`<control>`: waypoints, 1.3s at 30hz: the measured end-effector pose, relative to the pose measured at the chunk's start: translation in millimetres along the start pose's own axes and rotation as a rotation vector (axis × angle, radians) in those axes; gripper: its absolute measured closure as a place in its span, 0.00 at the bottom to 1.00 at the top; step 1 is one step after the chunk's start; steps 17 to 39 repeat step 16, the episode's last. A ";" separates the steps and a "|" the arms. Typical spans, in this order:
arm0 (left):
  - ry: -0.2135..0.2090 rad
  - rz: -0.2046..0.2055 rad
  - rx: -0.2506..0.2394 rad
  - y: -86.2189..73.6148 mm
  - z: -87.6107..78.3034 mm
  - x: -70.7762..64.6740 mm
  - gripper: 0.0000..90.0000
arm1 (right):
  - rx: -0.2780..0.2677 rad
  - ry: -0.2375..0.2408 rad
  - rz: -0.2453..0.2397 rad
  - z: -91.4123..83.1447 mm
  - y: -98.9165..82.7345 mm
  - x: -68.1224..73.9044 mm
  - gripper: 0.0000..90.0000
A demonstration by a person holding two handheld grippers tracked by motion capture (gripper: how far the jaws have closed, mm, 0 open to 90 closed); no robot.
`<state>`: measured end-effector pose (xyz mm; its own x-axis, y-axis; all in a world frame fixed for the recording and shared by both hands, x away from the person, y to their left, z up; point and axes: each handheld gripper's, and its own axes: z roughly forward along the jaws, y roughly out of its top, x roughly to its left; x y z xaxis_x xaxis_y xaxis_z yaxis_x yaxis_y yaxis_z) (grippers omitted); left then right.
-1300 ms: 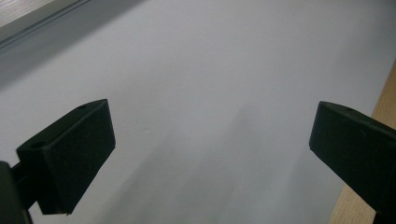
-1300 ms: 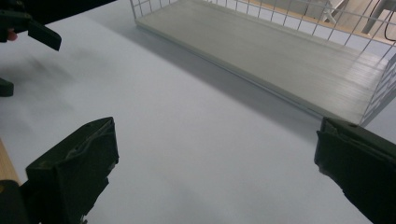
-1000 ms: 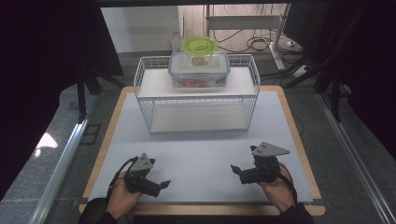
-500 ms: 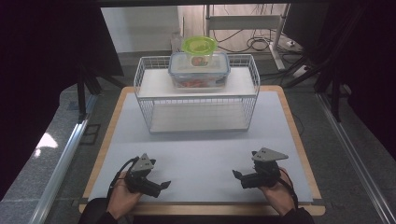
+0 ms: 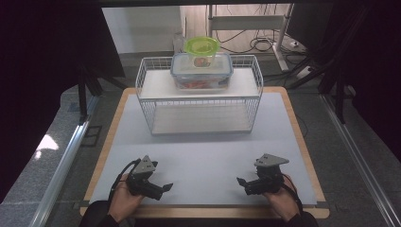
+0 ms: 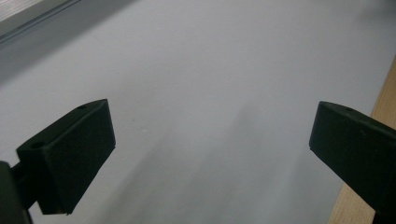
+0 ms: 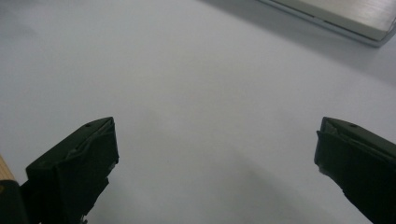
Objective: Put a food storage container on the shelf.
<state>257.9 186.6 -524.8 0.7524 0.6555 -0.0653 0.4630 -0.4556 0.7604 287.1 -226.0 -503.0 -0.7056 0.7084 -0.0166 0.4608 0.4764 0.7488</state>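
Note:
A white wire rack [image 5: 198,101] stands at the back of the pale mat [image 5: 203,151]. On its top shelf sits a clear lidded food container [image 5: 202,71], and a green-lidded round tub [image 5: 202,49] rests on that container. My left gripper [image 5: 163,188] lies low at the front left of the mat, held by a hand, jaws wide apart over bare mat [image 6: 205,116]. At the front right my right gripper [image 5: 242,184] is held the same way, open, with nothing between its jaws above the mat [image 7: 210,102].
The wooden table edge [image 5: 302,142] frames the mat; its strip shows in the left gripper view [image 6: 383,102]. The rack's lower shelf [image 5: 201,118] holds nothing. Metal rails [image 5: 61,161] run along the floor on both sides. Cables and a stand [image 5: 246,28] lie behind the table.
The right gripper has drifted slightly toward the front edge of the table. The left gripper and the containers on the rack have stayed put.

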 end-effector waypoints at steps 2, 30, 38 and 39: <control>0.000 0.001 0.002 -0.1 0.0 0.2 0.00 | 0.014 0.003 0.003 1.3 -1.5 0.3 0.00; 0.000 0.004 0.004 0.2 0.5 0.2 0.00 | 0.064 0.007 0.000 6.4 -4.4 -0.2 0.00; 0.000 0.004 0.004 0.2 0.5 0.2 0.00 | 0.064 0.007 0.000 6.4 -4.4 -0.2 0.00; 0.000 0.004 0.004 0.2 0.5 0.2 0.00 | 0.064 0.007 0.000 6.4 -4.4 -0.2 0.00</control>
